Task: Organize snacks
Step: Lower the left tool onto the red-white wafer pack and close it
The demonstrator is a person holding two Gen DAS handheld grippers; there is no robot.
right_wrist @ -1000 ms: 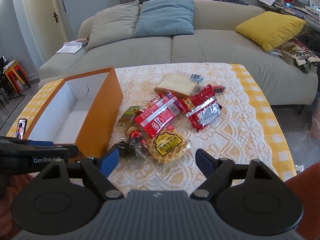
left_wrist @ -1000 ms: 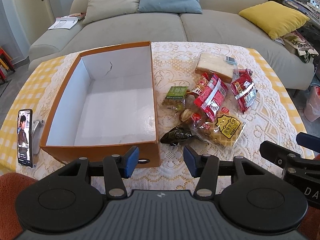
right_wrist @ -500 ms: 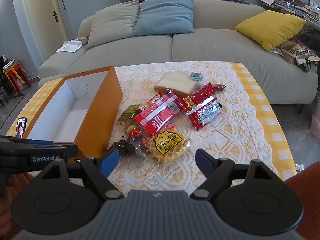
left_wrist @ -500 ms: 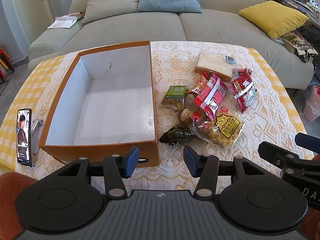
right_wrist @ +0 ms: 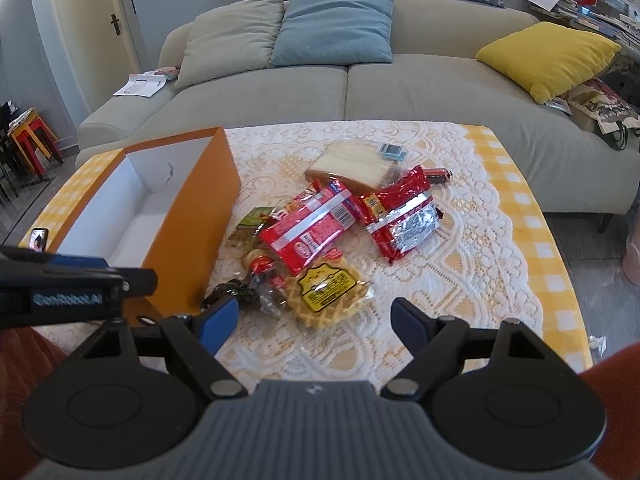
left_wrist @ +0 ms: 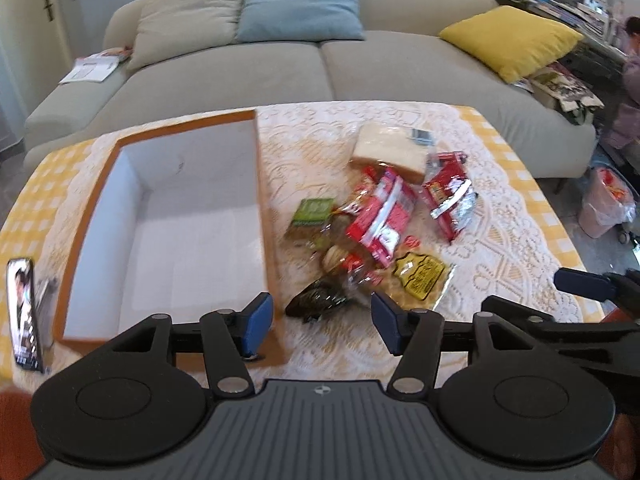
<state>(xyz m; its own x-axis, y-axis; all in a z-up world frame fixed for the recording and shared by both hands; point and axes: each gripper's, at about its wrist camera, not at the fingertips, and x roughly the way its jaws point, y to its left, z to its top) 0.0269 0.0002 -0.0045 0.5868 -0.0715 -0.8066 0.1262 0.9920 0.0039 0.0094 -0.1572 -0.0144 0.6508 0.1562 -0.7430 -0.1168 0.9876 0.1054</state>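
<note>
Lace-covered table [right_wrist: 460, 280] held soft, crinkly snack packets [right_wrist: 308, 228] beside the orange box [right_wrist: 192, 216]; both the left gripper [left_wrist: 320, 322], just widened, and the right gripper [right_wrist: 314, 316] gaped empty, best pinching a packet's sealed edge.

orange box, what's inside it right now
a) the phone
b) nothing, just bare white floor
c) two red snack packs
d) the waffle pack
b: the orange box shows only its bare white inside, while the snacks, such as the waffle pack, lie on the lace cloth beside it.
</note>
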